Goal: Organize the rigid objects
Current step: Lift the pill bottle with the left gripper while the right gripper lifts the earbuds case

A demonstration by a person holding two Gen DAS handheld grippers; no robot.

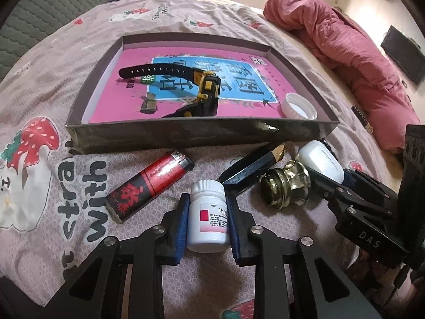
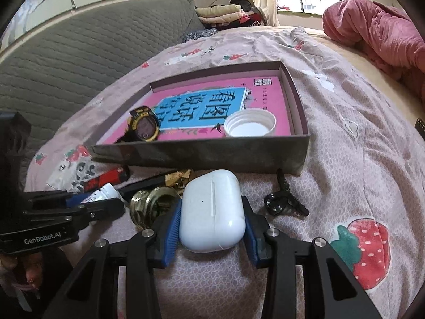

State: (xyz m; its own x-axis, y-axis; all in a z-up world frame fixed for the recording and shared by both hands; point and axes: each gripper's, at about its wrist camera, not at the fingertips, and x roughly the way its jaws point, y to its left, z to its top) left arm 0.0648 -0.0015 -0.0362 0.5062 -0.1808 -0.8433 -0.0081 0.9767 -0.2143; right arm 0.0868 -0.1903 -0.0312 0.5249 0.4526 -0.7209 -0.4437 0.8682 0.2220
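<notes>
Your shallow grey cardboard box (image 1: 202, 133) lies on the bed just beyond both grippers, its near wall facing you. Your right gripper (image 2: 212, 228) has its fingers pinching the white plastic earbud case (image 2: 212, 210); your left gripper (image 1: 207, 220) has its fingers flanking the small white pill bottle (image 1: 208, 215), seemingly touching it.

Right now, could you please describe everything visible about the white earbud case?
The white earbud case is a smooth, glossy, rounded plastic shell with its lid seam closed. It lies flat on the strawberry-print bedsheet, in front of the box, clamped between the right gripper's blue pads, with the brass knob just beside it.
</notes>
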